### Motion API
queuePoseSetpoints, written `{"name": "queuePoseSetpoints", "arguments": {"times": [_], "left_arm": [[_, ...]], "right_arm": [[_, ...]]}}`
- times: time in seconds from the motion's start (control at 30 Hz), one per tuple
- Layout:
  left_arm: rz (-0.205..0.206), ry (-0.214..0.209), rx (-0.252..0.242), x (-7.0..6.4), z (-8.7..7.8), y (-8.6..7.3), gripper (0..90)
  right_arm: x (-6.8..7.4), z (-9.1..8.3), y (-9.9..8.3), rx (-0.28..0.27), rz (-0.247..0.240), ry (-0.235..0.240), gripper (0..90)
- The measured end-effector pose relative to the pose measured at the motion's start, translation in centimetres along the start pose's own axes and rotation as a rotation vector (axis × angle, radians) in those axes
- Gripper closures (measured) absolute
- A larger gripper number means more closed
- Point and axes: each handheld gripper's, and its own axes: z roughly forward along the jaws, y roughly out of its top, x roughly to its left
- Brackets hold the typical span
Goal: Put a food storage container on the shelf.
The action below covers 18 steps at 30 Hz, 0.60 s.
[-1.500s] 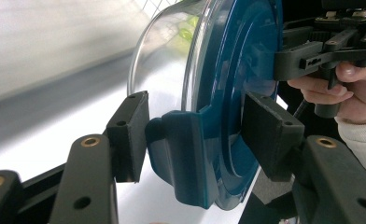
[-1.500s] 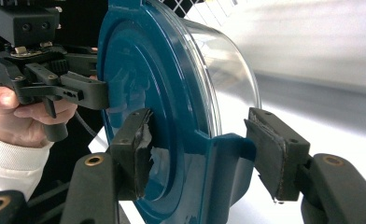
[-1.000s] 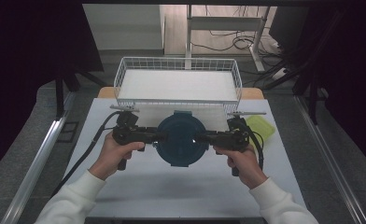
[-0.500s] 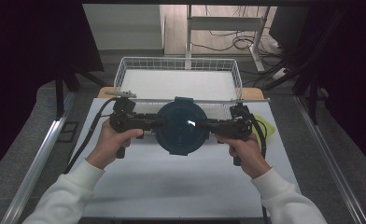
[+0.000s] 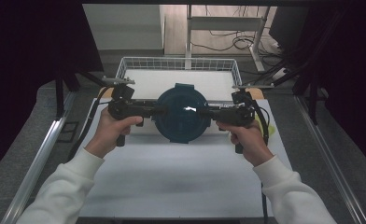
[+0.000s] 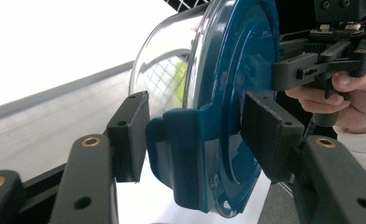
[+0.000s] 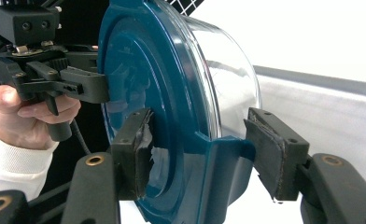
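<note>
A round container (image 5: 181, 114) with a dark teal lid (image 6: 237, 70) and a clear glass bowl (image 7: 228, 70) hangs level above the white table, held from both sides. My left gripper (image 5: 155, 109) is shut on the lid's left clip (image 6: 190, 140), one jaw on the glass side and one on the lid's top. My right gripper (image 5: 208, 112) is shut on the opposite clip (image 7: 218, 154) in the same way. The container's far edge overlaps the front rim of the wire basket (image 5: 125, 70).
The white wire basket stands at the back of the table with a white floor. A yellow-green thing (image 5: 270, 128) lies on the table by my right hand. The white table top (image 5: 172, 177) spreads out in front. Dark frames and cables stand at both sides.
Both grippers have carried the container up off the table and away from the person, toward the wire basket. The hold on both clips has stayed the same.
</note>
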Motion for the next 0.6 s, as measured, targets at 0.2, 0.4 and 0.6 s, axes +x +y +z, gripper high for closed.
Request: {"name": "queuePoseSetpoints", "arguments": {"times": [0.2,0.4,0.6], "left_arm": [[-0.005,0.003,-0.018,0.2,-0.1,1.1,43.4],[-0.001,-0.002,-0.026,0.9,0.0,2.2,43.3],[0.004,-0.003,-0.037,1.5,0.0,3.7,43.3]], "right_arm": [[-0.1,0.0,1.3,-0.006,-0.001,0.003,42.2],[-0.3,0.2,2.5,-0.004,-0.005,-0.005,42.2],[-0.6,0.4,4.3,-0.002,-0.012,-0.008,42.2]]}}
